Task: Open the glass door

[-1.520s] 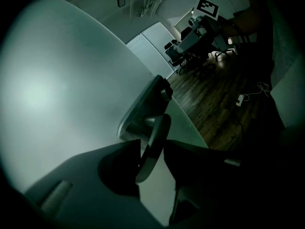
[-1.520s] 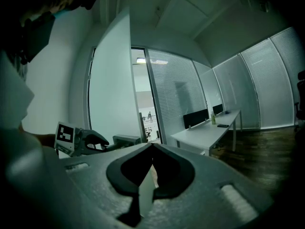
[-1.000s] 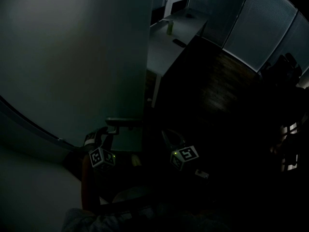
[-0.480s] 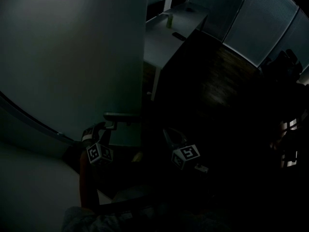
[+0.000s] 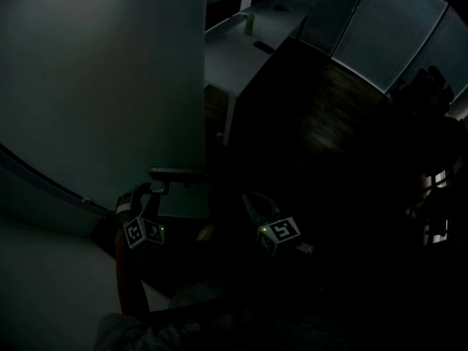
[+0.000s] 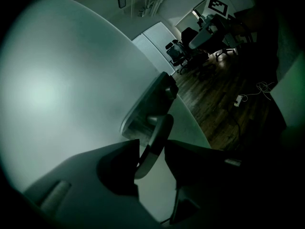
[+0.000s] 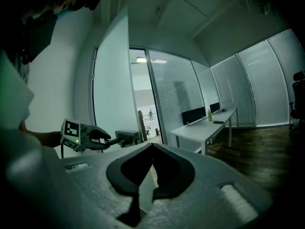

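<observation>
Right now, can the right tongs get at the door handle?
Likely yes: open air lies between the shut right tongs and the door handle, though the left tongs clamp it.

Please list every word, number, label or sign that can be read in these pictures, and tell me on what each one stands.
None: no readable word or number in any view.
Left cube, right cube: square black-and-white patterns only, no letters.
Far white sign: a square pattern too, no text.

Glass door (image 5: 102,86) blocks the left; floor (image 5: 329,115) beside the desk (image 5: 234,50) lies open.
</observation>
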